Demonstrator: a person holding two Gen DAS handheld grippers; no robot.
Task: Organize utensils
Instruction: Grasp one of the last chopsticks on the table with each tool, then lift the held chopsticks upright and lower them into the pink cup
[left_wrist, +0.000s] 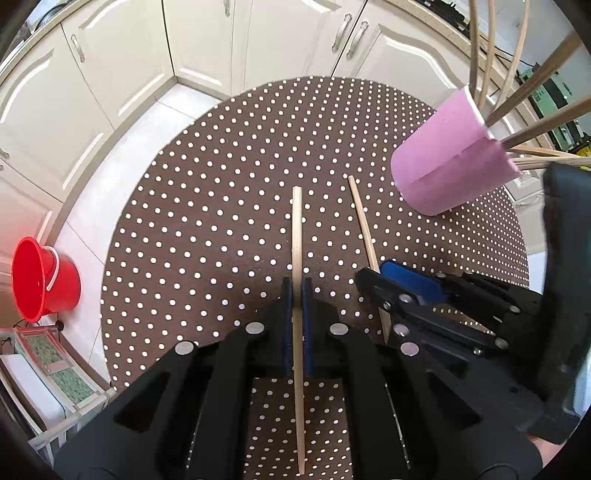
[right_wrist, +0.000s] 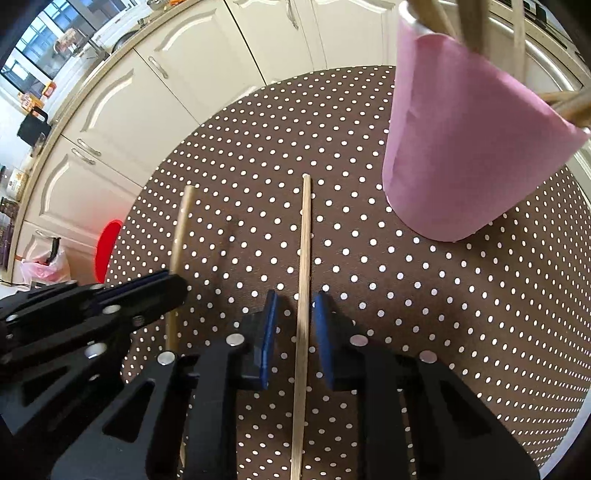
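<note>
Two wooden chopsticks lie on the brown polka-dot table. My left gripper (left_wrist: 296, 286) is shut on the left chopstick (left_wrist: 297, 236); it also shows in the right wrist view (right_wrist: 181, 229), where the left gripper (right_wrist: 173, 286) sits at the left. My right gripper (right_wrist: 295, 306) is open, its pads either side of the right chopstick (right_wrist: 305, 240) without touching it. That chopstick (left_wrist: 364, 225) and the right gripper (left_wrist: 373, 273) show in the left wrist view. A pink cup (left_wrist: 447, 158) (right_wrist: 461, 147) holding several wooden utensils stands at the far right.
The round table (left_wrist: 207, 206) (right_wrist: 424, 314) ends ahead and to the left. White cabinets (left_wrist: 122, 74) stand beyond it. A red bucket (left_wrist: 40, 278) sits on the floor at the left, and also shows in the right wrist view (right_wrist: 107, 247).
</note>
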